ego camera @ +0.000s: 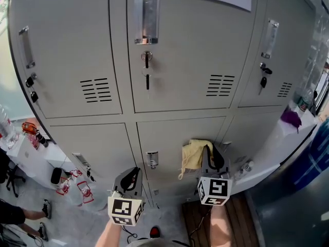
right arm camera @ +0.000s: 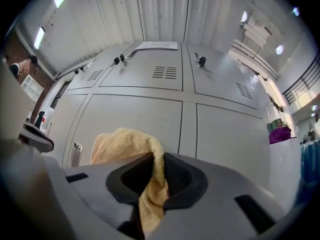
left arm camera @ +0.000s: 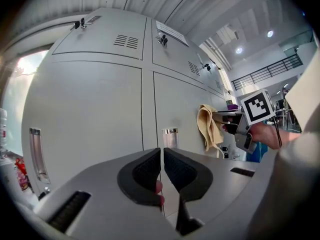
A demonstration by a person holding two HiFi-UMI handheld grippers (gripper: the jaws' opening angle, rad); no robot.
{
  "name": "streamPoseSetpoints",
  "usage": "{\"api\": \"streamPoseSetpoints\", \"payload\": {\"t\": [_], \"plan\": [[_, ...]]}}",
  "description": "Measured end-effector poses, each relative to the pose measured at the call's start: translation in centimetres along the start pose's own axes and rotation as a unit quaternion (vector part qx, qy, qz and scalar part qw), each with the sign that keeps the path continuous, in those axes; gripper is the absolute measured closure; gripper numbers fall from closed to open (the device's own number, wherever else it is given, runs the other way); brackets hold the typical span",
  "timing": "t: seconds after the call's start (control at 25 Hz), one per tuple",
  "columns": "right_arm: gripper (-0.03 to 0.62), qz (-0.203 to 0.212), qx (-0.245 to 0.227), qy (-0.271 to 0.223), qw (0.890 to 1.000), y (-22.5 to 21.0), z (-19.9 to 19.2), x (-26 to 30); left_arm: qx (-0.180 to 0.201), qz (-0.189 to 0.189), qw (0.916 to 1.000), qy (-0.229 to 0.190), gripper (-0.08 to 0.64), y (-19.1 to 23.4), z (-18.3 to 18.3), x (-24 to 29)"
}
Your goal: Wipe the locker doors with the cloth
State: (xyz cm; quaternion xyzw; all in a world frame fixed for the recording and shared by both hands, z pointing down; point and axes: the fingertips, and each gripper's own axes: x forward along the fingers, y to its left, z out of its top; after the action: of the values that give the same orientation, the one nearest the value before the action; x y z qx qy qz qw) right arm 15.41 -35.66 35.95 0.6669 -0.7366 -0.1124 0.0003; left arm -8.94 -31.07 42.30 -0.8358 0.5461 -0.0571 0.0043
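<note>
Grey metal locker doors fill the head view; the lower middle door is right in front of me. A yellow cloth hangs bunched against that door, and my right gripper is shut on it. In the right gripper view the cloth spills out between the closed jaws of the gripper. My left gripper is held lower left of the cloth, apart from the doors. Its jaws are shut with nothing between them. From there the cloth shows to the right.
Keys hang in the locks of the upper doors. A chrome handle sits on the lower middle door, left of the cloth. A white table with a purple object stands at the right, another table with clutter at the left.
</note>
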Motion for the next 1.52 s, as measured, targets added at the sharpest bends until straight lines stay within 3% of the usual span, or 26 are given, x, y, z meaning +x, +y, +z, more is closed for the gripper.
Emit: {"api": "streamPoseSetpoints", "payload": {"t": [0.28, 0.52, 0.92, 1.16, 1.52], "plan": [[0.522, -0.03, -0.002, 0.007, 1.0, -2.6, -0.6, -0.2, 0.0, -0.005, 1.0, 0.001, 0.52, -0.2, -0.2, 0.1], [0.522, -0.031, -0.013, 0.01, 0.999, -2.7, -0.6, -0.2, 0.002, -0.008, 1.0, 0.002, 0.52, -0.3, -0.2, 0.0], [0.522, -0.001, -0.019, -0.019, 1.0, -0.7, 0.9, -4.0, 0.001, -0.009, 1.0, 0.001, 0.52, -0.8, -0.1, -0.7], [0.522, 0.022, 0.002, -0.026, 0.999, 1.6, -0.1, -6.8, -0.006, -0.001, 1.0, 0.005, 0.52, -0.6, -0.7, -1.2], [0.522, 0.076, 0.034, 0.018, 0.996, 6.9, -4.4, -7.9, -0.006, 0.009, 0.9998, 0.013, 0.52, 0.0, -1.5, -1.9]]}}
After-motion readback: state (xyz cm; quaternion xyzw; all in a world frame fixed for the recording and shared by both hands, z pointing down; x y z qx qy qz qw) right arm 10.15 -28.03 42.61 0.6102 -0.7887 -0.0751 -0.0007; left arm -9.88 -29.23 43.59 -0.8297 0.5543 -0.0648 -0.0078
